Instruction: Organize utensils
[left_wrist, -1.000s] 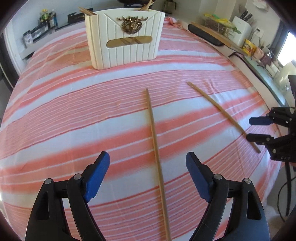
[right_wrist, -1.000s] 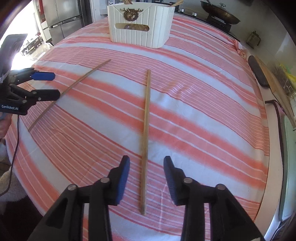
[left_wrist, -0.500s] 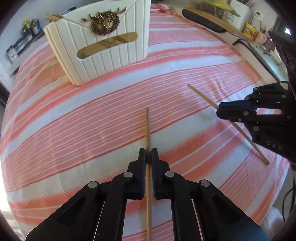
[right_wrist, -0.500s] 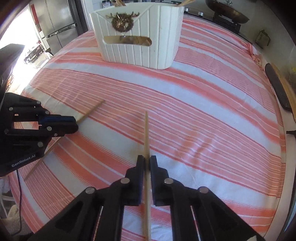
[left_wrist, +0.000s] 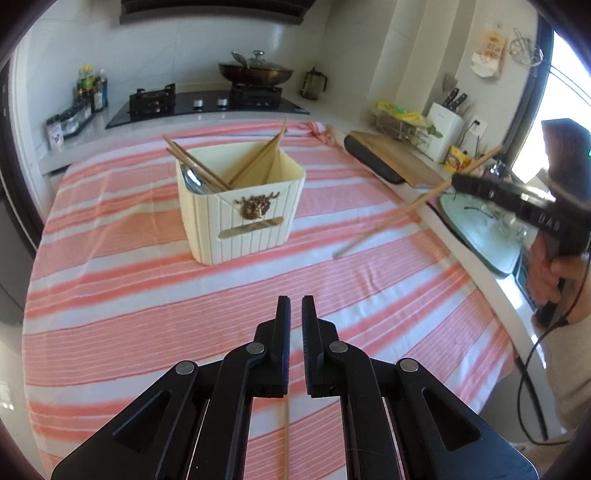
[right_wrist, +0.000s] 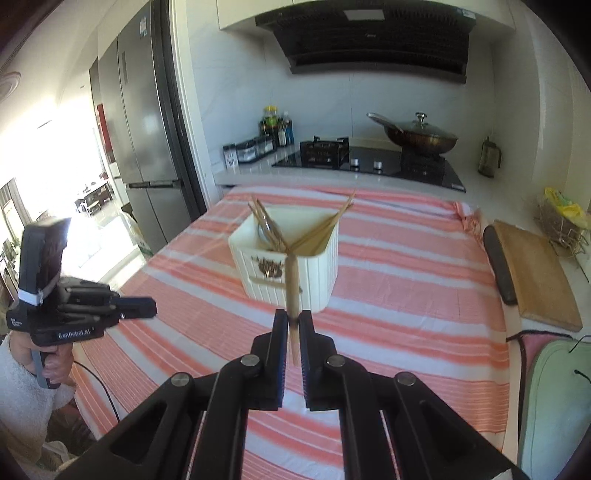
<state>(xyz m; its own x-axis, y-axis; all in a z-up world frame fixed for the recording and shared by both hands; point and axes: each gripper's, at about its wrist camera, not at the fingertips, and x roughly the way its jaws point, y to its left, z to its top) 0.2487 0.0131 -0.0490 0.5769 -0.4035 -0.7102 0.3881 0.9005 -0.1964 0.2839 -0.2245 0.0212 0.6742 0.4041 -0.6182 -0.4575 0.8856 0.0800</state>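
Note:
A cream utensil holder (left_wrist: 240, 218) (right_wrist: 295, 269) stands on the striped cloth (left_wrist: 147, 295) with several chopsticks and a spoon in it. My left gripper (left_wrist: 295, 306) (right_wrist: 149, 308) hovers above the cloth in front of the holder. Its jaws stand almost together on a wooden chopstick (left_wrist: 286, 435), which shows only below them. My right gripper (right_wrist: 293, 319) (left_wrist: 458, 182) is shut on a second chopstick (right_wrist: 291, 284) (left_wrist: 388, 218). That stick is lifted off the cloth and points toward the holder, blurred in the left wrist view.
A cutting board (left_wrist: 399, 158) (right_wrist: 535, 273) lies along the right edge, with a knife block (left_wrist: 443, 129) behind it. A stove with a wok (left_wrist: 255, 72) (right_wrist: 417, 136) is at the back. A fridge (right_wrist: 147, 147) stands at the left. A person's hand (left_wrist: 550, 273) holds the right gripper.
Both grippers closed on the chopsticks lying on the cloth and then rose with them. Both views now look across the table at the holder and the kitchen behind it.

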